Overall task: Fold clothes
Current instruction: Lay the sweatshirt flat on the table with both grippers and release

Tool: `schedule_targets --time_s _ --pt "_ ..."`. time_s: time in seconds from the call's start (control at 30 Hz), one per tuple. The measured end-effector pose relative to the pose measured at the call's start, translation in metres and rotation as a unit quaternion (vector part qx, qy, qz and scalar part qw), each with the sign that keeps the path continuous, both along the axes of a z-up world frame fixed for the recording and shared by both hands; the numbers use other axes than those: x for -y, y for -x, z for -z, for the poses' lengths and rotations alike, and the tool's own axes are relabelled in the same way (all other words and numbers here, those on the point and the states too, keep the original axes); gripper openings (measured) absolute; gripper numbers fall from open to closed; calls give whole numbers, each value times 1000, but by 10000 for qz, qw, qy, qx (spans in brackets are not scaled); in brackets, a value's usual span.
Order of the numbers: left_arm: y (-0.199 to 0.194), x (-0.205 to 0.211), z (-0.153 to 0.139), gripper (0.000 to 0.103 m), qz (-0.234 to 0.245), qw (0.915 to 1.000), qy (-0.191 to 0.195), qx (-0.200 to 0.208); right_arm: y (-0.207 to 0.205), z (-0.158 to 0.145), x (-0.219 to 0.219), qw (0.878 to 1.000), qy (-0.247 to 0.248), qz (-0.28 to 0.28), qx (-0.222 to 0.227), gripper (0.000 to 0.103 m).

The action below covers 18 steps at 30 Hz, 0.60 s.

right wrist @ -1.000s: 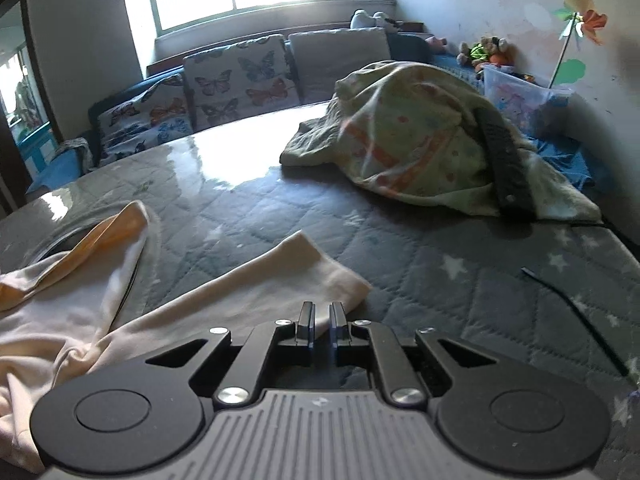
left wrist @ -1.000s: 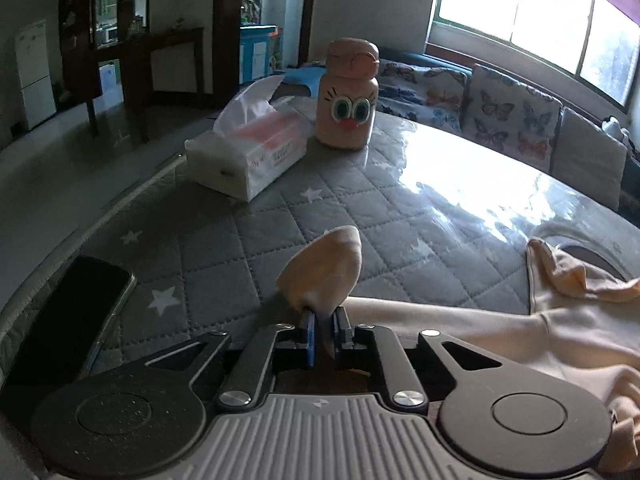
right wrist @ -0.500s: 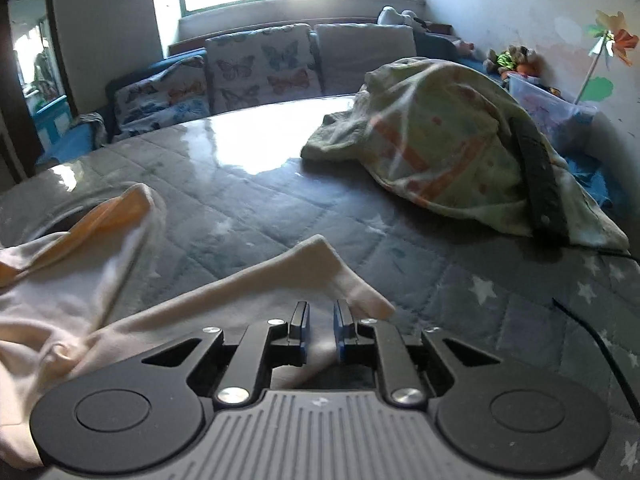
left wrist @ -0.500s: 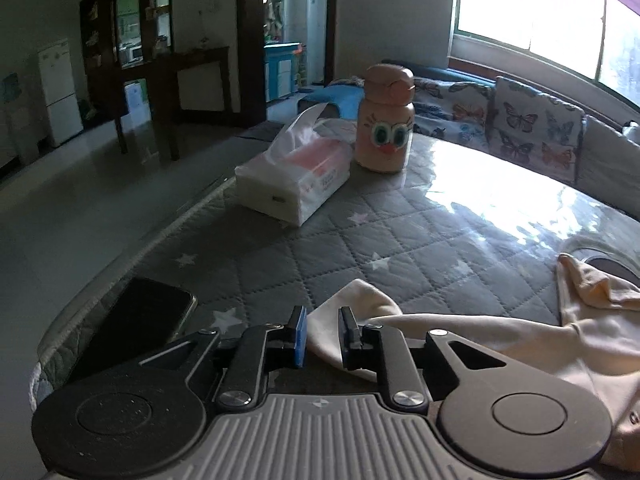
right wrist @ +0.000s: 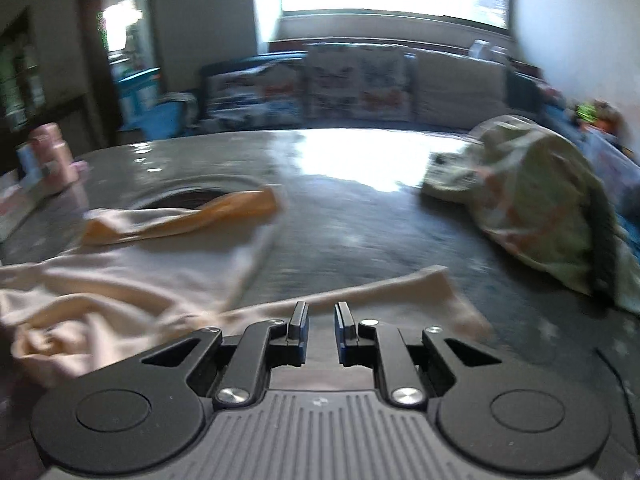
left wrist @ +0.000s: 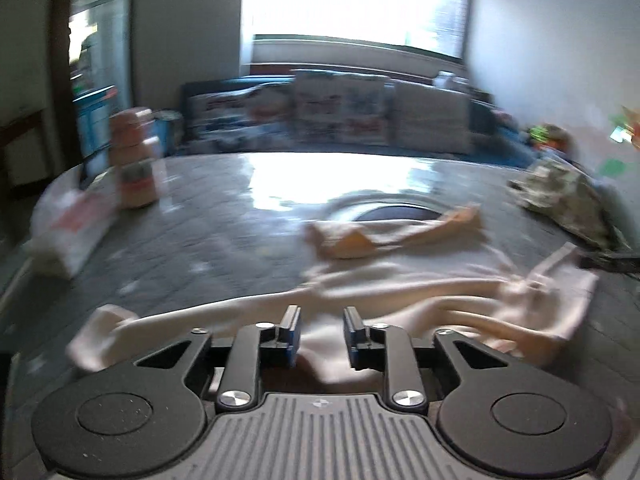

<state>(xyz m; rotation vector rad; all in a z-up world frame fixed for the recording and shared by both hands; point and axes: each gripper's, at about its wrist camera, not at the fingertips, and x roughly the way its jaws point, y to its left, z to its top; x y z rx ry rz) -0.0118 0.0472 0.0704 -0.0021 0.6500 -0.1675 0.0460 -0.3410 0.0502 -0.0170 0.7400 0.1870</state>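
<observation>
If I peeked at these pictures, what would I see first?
First, the big cream garment sprawled on the grey quilted table, right in front of both open tools, left and right. Next, the peach bottle at the table's left, and a crumpled greenish blanket heaped on the right.

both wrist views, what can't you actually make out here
- Left wrist view: motion blur smears the bottle and the tissue pack; no print is readable.
- Both views: the cream garment runs under the gripper bodies, so its near edge is hidden.
- Right wrist view: the patterned cloth pile is cut by the right edge and covers whatever lies beneath.
- Left gripper and right gripper: open; contact with the fabric is unclear.
</observation>
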Motion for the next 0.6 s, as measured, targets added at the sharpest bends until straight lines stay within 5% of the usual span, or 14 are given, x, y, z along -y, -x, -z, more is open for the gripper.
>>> schedule_targets --time_s 0.13,0.37,0.5,0.6 --pt "-2 34 6 39 627 9980 -57 -81 5 -5 -36 9977 -40 -681 -21 14" --pt "-11 63 25 41 1021 9941 -240 -277 13 -6 -104 9827 -52 -1845 -136 15" --pt "-13 60 37 37 1045 9930 -210 -502 20 2 -136 9703 -54 -2406 -249 15" --pt "-13 56 44 19 1055 9923 -159 -630 21 10 -157 9624 57 -2694 -344 14"
